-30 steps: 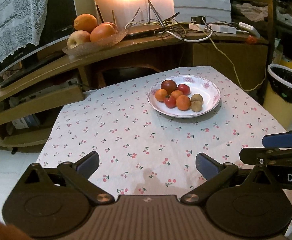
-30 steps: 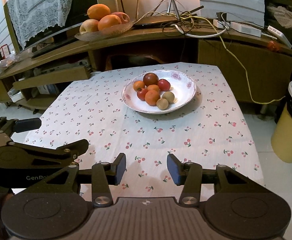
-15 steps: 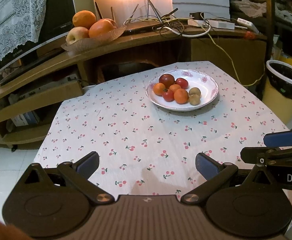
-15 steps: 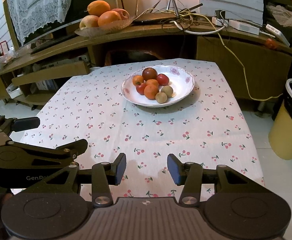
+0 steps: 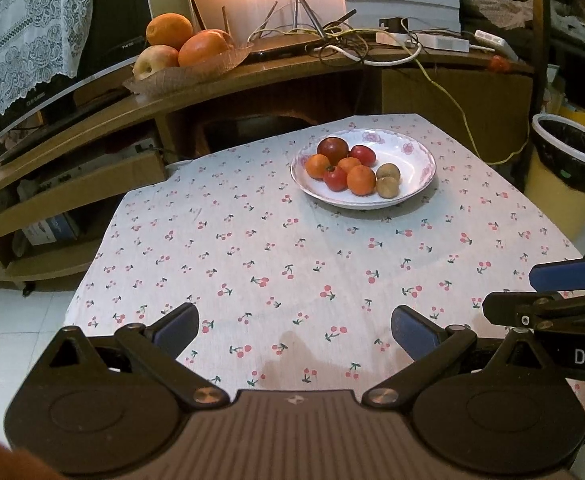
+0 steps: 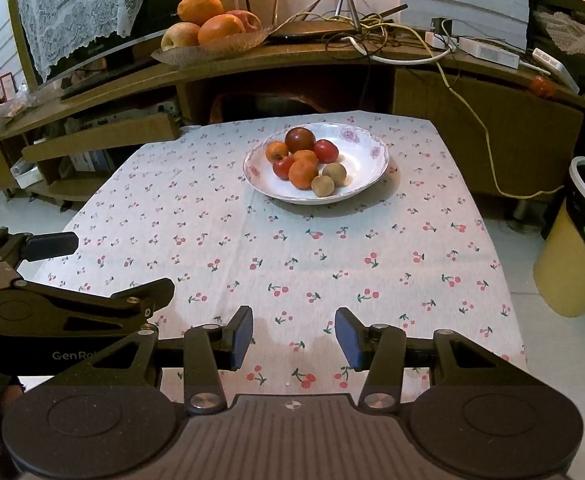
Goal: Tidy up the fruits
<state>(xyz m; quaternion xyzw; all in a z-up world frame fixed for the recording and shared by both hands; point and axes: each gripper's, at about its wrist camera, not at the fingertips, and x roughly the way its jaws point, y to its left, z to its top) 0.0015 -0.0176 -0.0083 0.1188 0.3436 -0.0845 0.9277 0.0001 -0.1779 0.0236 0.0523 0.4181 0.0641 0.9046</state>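
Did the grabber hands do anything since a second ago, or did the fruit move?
Both grippers pulled back from the white plate, which looks smaller and farther away in both views. The left gripper and right gripper took hold of nothing; their jaws stayed open as before. The fruits on the plate and the tablecloth stayed as they were.

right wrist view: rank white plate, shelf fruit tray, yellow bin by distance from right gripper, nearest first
1. White plate, straight ahead on the table, beyond the open right gripper.
2. Yellow bin, on the floor off the table's right side; close to the plate's rank.
3. Shelf fruit tray, far back left.
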